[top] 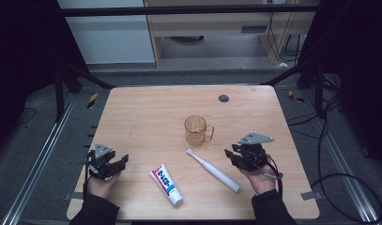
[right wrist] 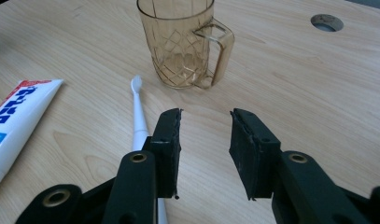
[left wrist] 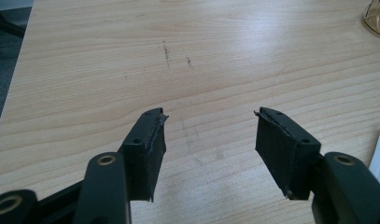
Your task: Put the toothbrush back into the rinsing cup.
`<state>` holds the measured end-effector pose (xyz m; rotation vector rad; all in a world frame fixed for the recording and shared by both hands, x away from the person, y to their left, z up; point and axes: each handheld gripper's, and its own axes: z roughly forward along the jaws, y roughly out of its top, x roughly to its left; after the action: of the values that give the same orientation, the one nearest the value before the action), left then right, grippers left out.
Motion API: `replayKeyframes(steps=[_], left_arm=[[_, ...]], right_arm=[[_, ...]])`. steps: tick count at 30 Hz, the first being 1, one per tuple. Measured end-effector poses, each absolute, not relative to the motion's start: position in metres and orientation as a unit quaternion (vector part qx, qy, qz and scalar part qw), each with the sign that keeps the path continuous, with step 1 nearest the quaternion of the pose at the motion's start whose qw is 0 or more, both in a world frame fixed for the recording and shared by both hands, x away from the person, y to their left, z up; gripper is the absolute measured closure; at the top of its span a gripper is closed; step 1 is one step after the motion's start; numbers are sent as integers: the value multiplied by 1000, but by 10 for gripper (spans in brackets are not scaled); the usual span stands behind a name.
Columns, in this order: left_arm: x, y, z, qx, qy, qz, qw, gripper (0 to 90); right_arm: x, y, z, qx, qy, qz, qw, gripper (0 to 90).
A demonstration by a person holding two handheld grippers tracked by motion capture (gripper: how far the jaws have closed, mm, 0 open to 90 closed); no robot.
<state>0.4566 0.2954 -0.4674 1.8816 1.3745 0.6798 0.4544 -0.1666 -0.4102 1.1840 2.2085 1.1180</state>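
So far: we have nothing lifted; toothbrush (top: pixel 213 170), toothpaste tube (top: pixel 166 184) and amber mug (top: pixel 196 130) rest on the table (top: pixel 146 112).
Left tongs (top: pixel 117 165): released, empty.
Right tongs (top: pixel 232 153): released, empty, beside the toothbrush.
Left to do: every grasp.

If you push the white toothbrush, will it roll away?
Probably a little: the toothbrush looks round and smooth, lying flat on the table, so a sideways nudge could roll it. It looks stiff, so it shouldn't bend, and its smooth handle may be slippery.
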Motion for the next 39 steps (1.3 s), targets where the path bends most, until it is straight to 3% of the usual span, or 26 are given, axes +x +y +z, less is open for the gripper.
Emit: replayKeyframes(steps=[12, 39], left_arm=[[458, 292, -469, 735, 521, 262, 346, 411], [460, 290, -471, 743, 519, 256, 337, 409]], right_arm=[[476, -138, -404, 410, 806, 387, 183, 594], [493, -107, -430, 391, 850, 328, 133, 551]])
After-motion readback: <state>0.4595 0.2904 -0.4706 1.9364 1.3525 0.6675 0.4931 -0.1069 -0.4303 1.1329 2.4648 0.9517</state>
